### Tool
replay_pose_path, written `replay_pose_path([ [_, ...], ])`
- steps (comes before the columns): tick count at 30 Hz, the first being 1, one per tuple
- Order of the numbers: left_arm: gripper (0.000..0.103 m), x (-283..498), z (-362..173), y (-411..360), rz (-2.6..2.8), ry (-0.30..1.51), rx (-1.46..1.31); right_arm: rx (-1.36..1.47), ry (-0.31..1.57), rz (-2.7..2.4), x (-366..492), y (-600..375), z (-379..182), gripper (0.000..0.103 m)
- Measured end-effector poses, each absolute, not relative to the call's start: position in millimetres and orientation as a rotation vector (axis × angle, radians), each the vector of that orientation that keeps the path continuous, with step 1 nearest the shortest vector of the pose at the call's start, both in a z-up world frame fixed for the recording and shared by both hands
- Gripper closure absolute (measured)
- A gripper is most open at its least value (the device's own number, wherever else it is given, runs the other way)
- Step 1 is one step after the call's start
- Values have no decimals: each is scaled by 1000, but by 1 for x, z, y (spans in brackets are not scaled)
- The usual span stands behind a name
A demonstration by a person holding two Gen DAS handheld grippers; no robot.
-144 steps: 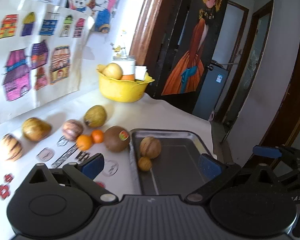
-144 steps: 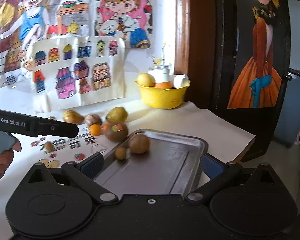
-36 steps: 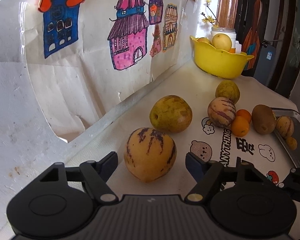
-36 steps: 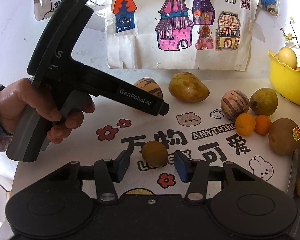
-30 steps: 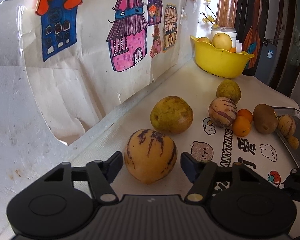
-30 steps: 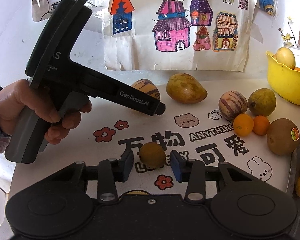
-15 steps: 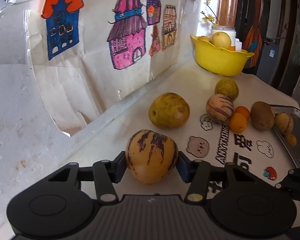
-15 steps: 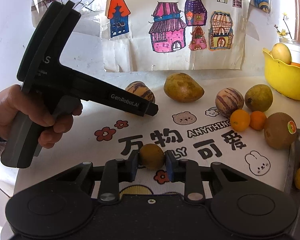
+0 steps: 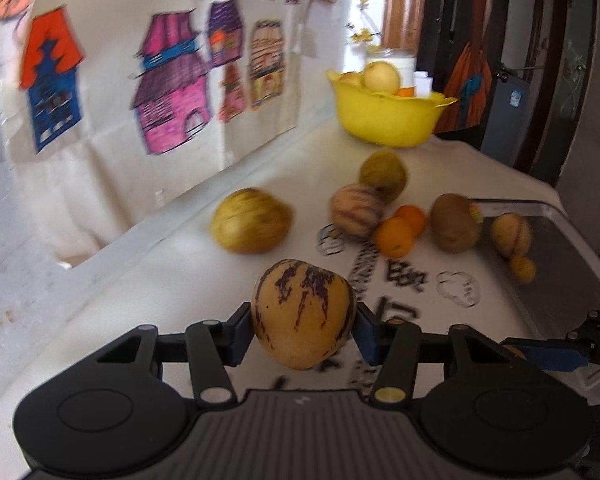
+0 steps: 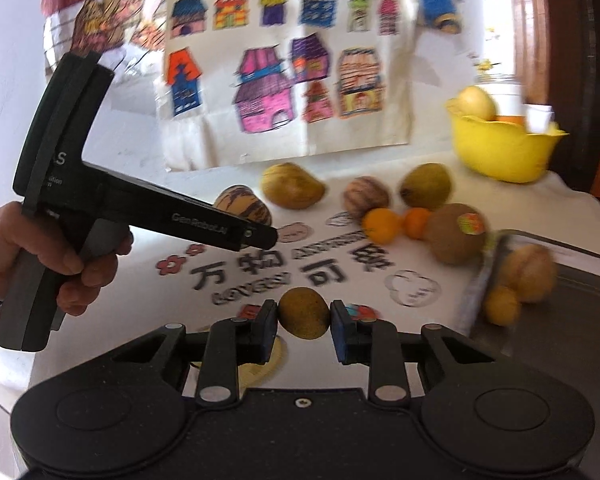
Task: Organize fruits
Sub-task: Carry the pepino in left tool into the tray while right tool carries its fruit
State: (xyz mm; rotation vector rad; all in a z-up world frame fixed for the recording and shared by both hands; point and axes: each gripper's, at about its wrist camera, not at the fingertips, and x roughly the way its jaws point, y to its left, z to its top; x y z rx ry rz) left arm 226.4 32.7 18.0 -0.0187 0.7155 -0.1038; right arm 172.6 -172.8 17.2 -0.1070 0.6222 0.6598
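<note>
My left gripper (image 9: 303,326) is shut on a yellow melon with purple stripes (image 9: 303,312), lifted a little off the white table. The same melon (image 10: 242,208) shows behind the left gripper's black body in the right wrist view. My right gripper (image 10: 304,320) is shut on a small brown round fruit (image 10: 304,313), held above the printed tablecloth. A metal tray (image 10: 580,288) at the right holds a striped melon (image 10: 530,272) and a small yellow fruit (image 10: 501,305).
On the table lie a green-yellow melon (image 9: 251,225), a striped melon (image 9: 356,210), a green fruit (image 9: 383,175), two oranges (image 9: 396,236) and a kiwi (image 9: 456,222). A yellow bowl (image 9: 384,116) with fruit stands at the back. Drawings hang on the wall. A hand (image 10: 40,264) holds the left gripper.
Both grippers closed on their fruits, then lifted them slightly and moved them right toward the tray. The view has swung toward the tray.
</note>
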Motion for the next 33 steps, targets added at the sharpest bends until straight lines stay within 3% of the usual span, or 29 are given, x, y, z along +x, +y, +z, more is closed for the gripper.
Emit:
replay_pose_path([
  [18,47,234,26,-105,-285,719,59,-55,556,417,138,-295,1,72],
  [33,47,234,10,-156,-356,762,72,-88,541,433,117,-300,-13,72],
])
